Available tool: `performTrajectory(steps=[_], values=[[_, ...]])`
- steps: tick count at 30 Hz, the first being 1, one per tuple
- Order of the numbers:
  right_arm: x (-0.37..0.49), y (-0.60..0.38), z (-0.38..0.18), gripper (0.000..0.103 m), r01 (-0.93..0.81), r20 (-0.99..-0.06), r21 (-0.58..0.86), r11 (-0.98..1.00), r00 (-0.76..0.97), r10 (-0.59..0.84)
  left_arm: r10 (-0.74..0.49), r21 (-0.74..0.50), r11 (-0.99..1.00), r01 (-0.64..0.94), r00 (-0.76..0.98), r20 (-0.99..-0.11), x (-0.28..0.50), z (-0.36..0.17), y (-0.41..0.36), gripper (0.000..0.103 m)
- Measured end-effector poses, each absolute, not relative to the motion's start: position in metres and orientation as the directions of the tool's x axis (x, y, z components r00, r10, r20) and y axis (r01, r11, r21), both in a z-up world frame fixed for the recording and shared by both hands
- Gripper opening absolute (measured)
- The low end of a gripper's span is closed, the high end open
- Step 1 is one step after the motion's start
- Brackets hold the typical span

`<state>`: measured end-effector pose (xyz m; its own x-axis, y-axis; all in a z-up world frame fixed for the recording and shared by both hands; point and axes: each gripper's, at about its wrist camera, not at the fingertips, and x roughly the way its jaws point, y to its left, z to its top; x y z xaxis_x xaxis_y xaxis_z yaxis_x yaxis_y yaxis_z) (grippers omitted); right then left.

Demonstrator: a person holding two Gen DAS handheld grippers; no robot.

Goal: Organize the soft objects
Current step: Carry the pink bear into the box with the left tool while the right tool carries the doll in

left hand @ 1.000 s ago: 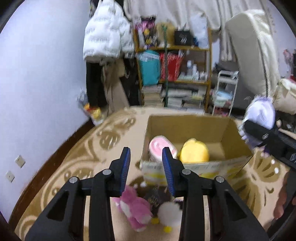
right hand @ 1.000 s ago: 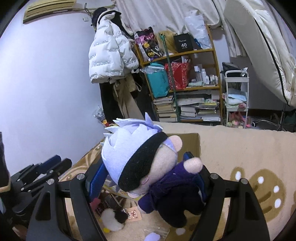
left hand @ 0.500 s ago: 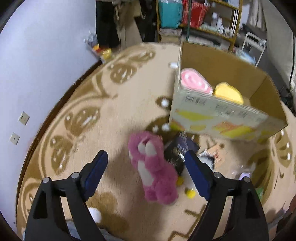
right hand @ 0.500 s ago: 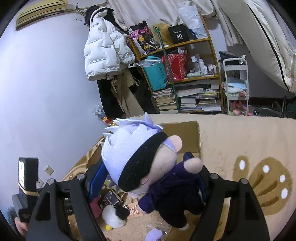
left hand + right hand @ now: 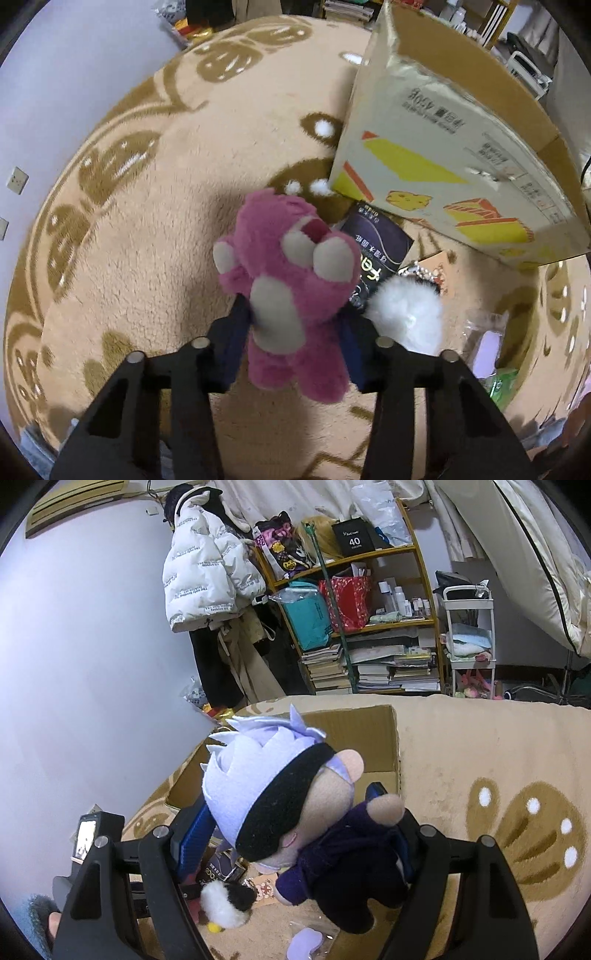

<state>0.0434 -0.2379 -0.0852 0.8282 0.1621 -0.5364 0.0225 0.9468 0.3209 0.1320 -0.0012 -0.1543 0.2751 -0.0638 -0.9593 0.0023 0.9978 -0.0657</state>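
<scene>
The pink bear (image 5: pixel 295 295) lies on the rug (image 5: pixel 147 221) just before the box (image 5: pixel 443 155), its body between the fingers of the left gripper (image 5: pixel 291 339), which look closed against its sides; the pick-up seems in hand, and next comes a lift over the box wall. The right gripper (image 5: pixel 291 830) pinches the doll (image 5: pixel 295 805) above the box edge, apparently ready to drop it in. Readable writing: "40" on a black shelf bag (image 5: pixel 352 539); the box print is too small.

My left gripper (image 5: pixel 291 332) pinches the pink bear (image 5: pixel 291 280) over the rug (image 5: pixel 147 206); cardboard box (image 5: pixel 443 162) just beyond, white pompom (image 5: pixel 406 310) beside.
</scene>
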Motion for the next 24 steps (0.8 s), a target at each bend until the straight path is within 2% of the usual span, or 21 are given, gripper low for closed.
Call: performTrajectory(steps=[6,9,14,24], values=[[0.043,-0.238,-0.086,0.083,0.024,-0.532,0.313,0.95,0.833,0.154,-0.042,-0.05,0.999,-0.009,0.409,-0.911,0.114,-0.125,0.001,0.04],[0.043,-0.239,-0.086,0.083,0.028,-0.53,0.318,0.948,0.834,0.153,-0.077,-0.084,0.996,0.003,0.433,-0.898,0.111,-0.118,0.002,0.04],[0.037,-0.239,-0.086,0.083,0.041,-0.529,0.317,0.948,0.837,0.14,-0.064,-0.084,0.996,-0.017,0.506,-0.86,0.101,-0.101,0.005,0.041],[0.032,-0.237,-0.069,0.084,0.044,-0.506,0.284,0.958,0.855,0.111,-0.113,-0.123,0.992,0.041,0.733,-0.671,0.077,-0.031,0.003,0.042]])
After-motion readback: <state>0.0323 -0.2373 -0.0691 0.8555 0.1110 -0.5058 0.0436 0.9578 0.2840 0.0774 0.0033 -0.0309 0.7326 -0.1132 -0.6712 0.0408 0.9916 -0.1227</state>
